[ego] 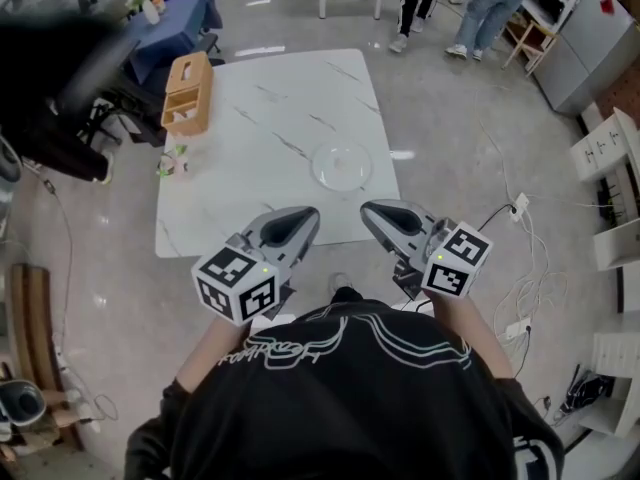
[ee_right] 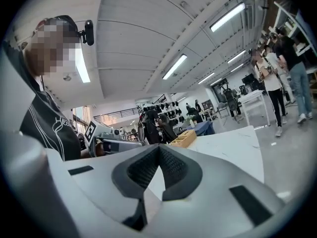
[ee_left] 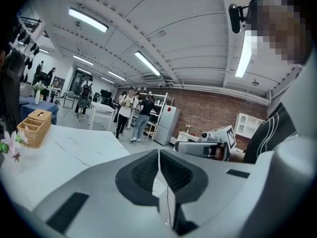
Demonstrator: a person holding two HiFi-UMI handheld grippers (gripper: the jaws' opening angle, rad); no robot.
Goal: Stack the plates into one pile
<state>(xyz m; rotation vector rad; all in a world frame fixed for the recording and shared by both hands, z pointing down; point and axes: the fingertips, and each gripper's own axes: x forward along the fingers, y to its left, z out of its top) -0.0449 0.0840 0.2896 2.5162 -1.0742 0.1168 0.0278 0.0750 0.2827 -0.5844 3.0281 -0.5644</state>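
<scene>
Two grippers hover at the near edge of the white marble worktop (ego: 260, 118), the left gripper (ego: 306, 216) and right gripper (ego: 371, 211) both with fingers closed, empty. A clear round glass plate (ego: 341, 165) lies beyond them.

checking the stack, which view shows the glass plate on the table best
The head view: the glass plate lies whole and unobstructed on the white table. Neither gripper view shows it, only bare tabletop.

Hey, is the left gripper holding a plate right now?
No, the left gripper has its jaws together on nothing, and a clear plate lies out on the table.
</scene>
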